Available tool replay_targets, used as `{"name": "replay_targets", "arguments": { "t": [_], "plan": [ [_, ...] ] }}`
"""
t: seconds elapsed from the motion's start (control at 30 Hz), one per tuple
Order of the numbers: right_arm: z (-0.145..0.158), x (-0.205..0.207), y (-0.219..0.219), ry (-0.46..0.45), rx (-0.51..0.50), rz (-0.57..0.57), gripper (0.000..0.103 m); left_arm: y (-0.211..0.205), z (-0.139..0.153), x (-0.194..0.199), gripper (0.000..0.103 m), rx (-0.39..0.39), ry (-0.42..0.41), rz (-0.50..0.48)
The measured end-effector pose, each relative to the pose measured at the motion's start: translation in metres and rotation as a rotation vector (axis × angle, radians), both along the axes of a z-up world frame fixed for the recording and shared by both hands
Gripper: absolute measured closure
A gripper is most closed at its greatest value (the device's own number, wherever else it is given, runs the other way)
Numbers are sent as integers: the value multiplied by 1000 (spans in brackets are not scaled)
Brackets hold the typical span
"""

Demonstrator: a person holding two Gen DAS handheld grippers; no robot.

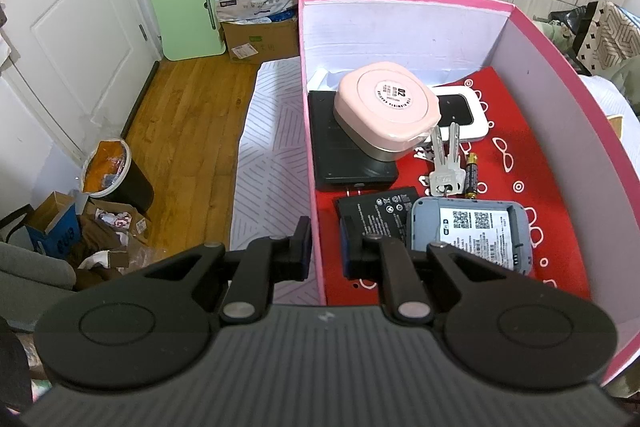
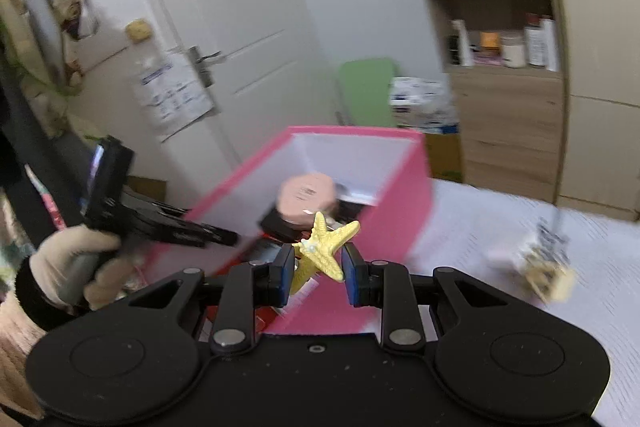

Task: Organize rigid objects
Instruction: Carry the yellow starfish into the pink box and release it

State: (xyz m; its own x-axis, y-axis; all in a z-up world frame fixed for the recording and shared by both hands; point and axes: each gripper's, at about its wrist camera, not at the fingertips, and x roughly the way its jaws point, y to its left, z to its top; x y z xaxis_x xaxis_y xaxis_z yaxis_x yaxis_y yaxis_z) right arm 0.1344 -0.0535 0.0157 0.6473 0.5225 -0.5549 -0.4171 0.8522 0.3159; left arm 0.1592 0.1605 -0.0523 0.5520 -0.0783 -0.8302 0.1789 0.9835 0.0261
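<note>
Both tongs grip something. Left gripper (image 1: 323, 250) is clenched on the pink box's (image 1: 308, 131) near-left wall, one finger outside, one inside. Right gripper (image 2: 316, 273) grasps a yellow starfish (image 2: 326, 247) between narrowly parted pads, its arms sticking up toward one o'clock. From the right wrist view the box sits at twelve o'clock just beyond the starfish, blurred. Inside it lie a pink case (image 1: 386, 107), keys (image 1: 444, 163) and a battery (image 1: 471, 175).

Glossy pink plastic case (image 1: 386, 109), metal keys (image 1: 445, 163), wooden floor (image 1: 188, 131)
</note>
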Motion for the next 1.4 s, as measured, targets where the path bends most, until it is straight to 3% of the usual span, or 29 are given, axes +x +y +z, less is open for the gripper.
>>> {"name": "replay_targets", "arguments": {
  "t": [0.23, 0.53, 0.9, 1.1, 1.23, 1.4],
  "plan": [
    [-1, 62, 58, 81, -92, 100, 73, 0, -1, -1, 91, -4, -5, 0],
    [-44, 123, 100, 250, -261, 142, 73, -1, 0, -4, 91, -4, -20, -3],
    [-52, 145, 111, 214, -357, 100, 73, -2, 0, -6, 91, -1, -24, -5],
    [-57, 153, 108, 237, -375, 91, 72, -4, 1, -8, 91, 8, -32, -8],
    [-46, 142, 106, 172, -379, 79, 59, -4, 1, -8, 91, 10, -33, -9],
    [-28, 110, 90, 113, -320, 84, 58, -3, 2, -8, 91, 3, -36, -3]
  ]
}}
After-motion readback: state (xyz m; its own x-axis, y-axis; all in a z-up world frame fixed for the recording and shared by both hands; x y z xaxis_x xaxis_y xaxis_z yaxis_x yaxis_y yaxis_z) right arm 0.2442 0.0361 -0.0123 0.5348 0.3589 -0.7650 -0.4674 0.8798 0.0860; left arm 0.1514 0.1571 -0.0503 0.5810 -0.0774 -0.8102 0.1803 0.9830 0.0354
